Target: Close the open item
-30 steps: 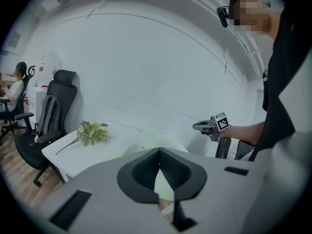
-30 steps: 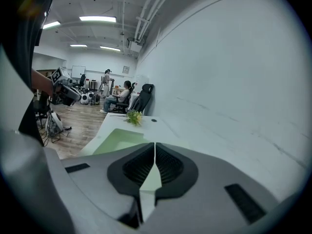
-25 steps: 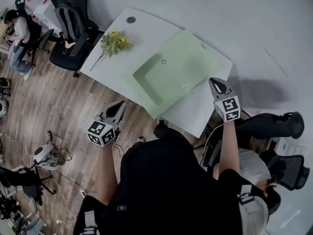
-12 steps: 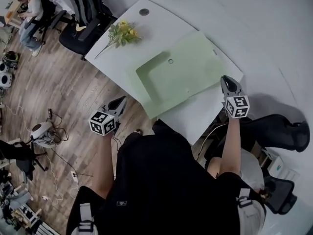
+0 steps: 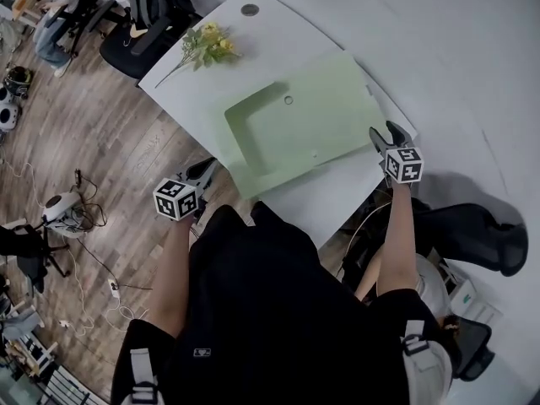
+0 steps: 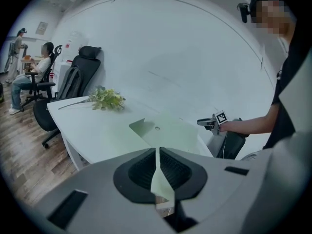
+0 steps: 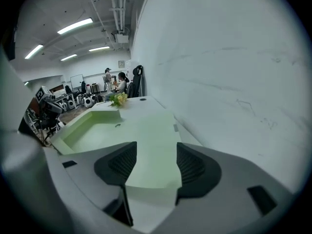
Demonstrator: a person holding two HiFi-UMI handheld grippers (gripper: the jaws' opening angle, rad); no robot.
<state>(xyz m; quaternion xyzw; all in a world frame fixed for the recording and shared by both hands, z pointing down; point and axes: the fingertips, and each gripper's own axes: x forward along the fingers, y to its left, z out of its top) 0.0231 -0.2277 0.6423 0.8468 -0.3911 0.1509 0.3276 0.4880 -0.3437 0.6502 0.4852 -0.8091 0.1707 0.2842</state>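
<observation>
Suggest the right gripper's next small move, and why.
Probably ease the right gripper down to the green case edge beside it: its jaws have just been opening, nothing sits between them, and the case lies flat open on the table.

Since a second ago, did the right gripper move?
Yes: the right gripper neared the right corner of the green case; its jaws have just been opening, nothing clamped between them.

The left gripper [image 6: 158, 155] (jaws shut tight) looks over a white table [image 6: 92, 121] at a flat pale green box [image 6: 170, 131].
</observation>
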